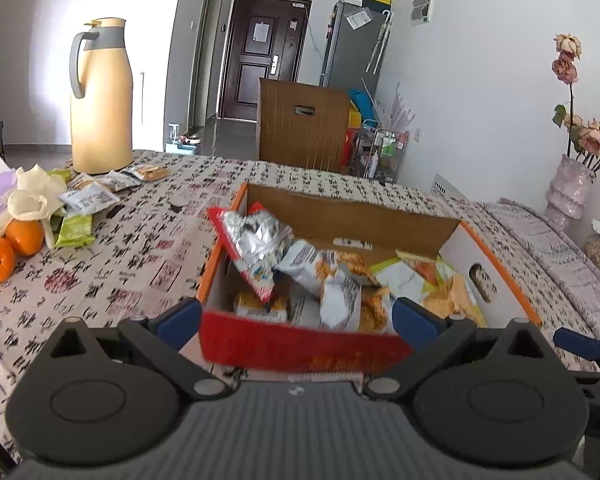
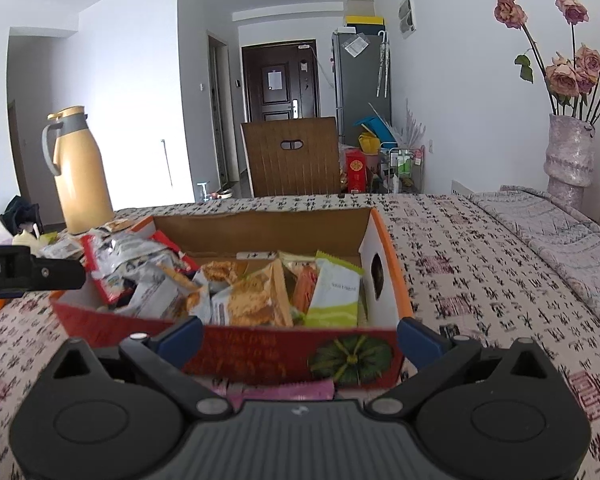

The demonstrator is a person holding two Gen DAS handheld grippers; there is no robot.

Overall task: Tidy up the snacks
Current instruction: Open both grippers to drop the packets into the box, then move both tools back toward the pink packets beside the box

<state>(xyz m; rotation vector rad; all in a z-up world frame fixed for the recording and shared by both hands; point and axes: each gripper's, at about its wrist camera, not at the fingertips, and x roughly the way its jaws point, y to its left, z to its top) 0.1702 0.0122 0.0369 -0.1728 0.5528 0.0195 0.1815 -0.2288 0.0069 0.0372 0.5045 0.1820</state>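
An open cardboard box with orange rim and red front wall sits on the patterned tablecloth; it holds several snack packets. It also shows in the right wrist view, with a green-white packet upright at its right. My left gripper is open and empty, fingers spread just before the box's front wall. My right gripper is open and empty, also at the front wall. Loose snack packets lie at the left by the thermos.
A tan thermos jug stands at the far left, with oranges and a white glove near it. A vase of dried roses stands at the far right. A wooden chair back is beyond the table.
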